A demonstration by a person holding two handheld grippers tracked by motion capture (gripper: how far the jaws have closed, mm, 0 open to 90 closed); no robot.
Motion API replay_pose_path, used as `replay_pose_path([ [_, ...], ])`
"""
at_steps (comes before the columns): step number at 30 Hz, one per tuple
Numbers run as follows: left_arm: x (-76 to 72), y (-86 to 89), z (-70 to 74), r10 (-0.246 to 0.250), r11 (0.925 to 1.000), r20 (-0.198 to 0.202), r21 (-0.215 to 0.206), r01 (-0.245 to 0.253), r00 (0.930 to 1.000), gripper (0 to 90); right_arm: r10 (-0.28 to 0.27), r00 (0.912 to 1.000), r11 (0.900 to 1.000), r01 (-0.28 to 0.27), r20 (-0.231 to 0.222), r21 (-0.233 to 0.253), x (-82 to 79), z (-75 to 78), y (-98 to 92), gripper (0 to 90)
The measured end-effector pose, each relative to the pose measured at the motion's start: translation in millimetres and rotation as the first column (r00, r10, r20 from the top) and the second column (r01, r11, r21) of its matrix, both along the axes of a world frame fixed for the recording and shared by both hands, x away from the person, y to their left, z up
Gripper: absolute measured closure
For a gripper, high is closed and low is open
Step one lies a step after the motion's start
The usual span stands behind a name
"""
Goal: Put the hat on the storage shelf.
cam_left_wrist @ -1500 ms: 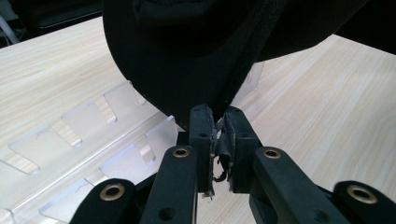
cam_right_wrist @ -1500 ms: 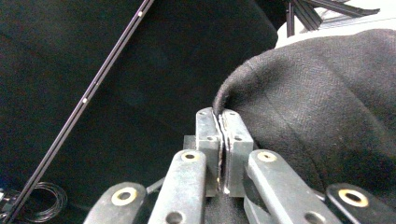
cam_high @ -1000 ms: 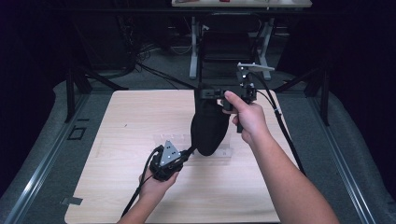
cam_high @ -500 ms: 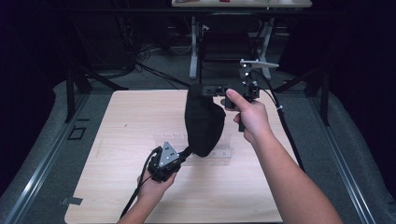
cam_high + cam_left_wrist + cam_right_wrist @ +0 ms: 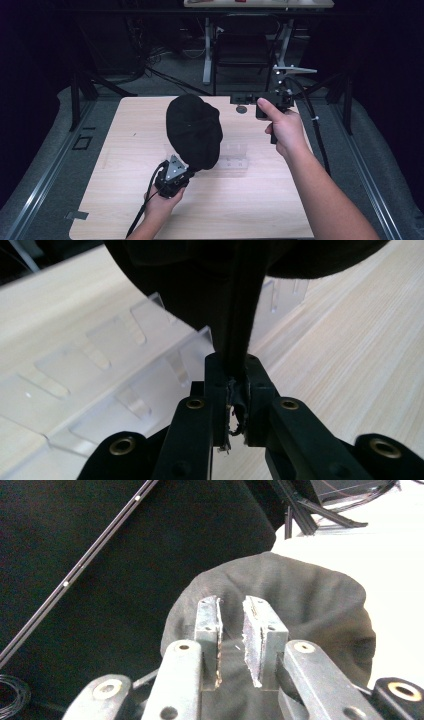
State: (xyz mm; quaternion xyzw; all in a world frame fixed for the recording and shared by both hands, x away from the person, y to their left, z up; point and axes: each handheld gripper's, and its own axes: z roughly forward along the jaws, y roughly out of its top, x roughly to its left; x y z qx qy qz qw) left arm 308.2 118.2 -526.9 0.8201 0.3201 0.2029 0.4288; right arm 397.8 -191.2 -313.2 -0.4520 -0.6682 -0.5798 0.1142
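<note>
A black cloth cap (image 5: pixel 194 131) is held up over the middle of the wooden table (image 5: pixel 125 150), above a clear acrylic rack (image 5: pixel 235 156). Its lower edge is pinched by the left gripper (image 5: pixel 232 390), jaws clamped on the fabric, at the near side just below the cap. The right gripper (image 5: pixel 231 625) is seen to the far right of the cap, jaws parted with a narrow gap, nothing between them; apart from the cap.
</note>
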Motion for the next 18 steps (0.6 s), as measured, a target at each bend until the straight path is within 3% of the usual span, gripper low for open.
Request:
replay_pose_path([
  [3, 2.2, 2.1, -10.0, 0.006, 0.9999, -0.033, 0.01, -0.005, 0.9995, 84.0, -0.009, 1.0, 1.0, 0.009, 0.002, -0.001, -2.2, 0.3, -6.3, 76.5],
  [8, 5.6, 11.9, -16.3, 0.046, 0.9973, -0.075, -0.053, -0.05, 0.9961, 80.2, -0.034, 0.9993, 0.999, 0.035, 0.018, -0.022, -5.4, -1.1, -15.7, 75.7],
  [10, 5.5, 16.7, -16.4, 0.063, 0.9966, -0.091, -0.048, -0.068, 0.9939, 67.6, -0.047, 0.9985, 0.998, 0.048, 0.028, -0.034, -7.2, -1.7, -19.5, 75.7],
  [12, 1.5, 22.7, -16.0, 0.07, 0.9947, -0.106, -0.067, -0.077, 0.9919, 61.0, -0.054, 0.9979, 0.997, 0.056, 0.037, -0.048, -9.9, -2.1, -22.6, 75.4],
  [14, -2.1, 30.6, -13.6, 0.073, 0.9954, -0.106, -0.053, -0.079, 0.9917, 52.9, -0.059, 0.9969, 0.996, 0.062, 0.053, -0.067, -13.4, -2.5, -25.8, 75.2],
  [18, -10.8, 48.4, -6.4, 0.074, 0.9924, -0.108, -0.09, -0.084, 0.9914, 41.2, -0.081, 0.9899, 0.981, 0.1, 0.116, -0.165, -23.2, -1.8, -29.5, 73.9],
])
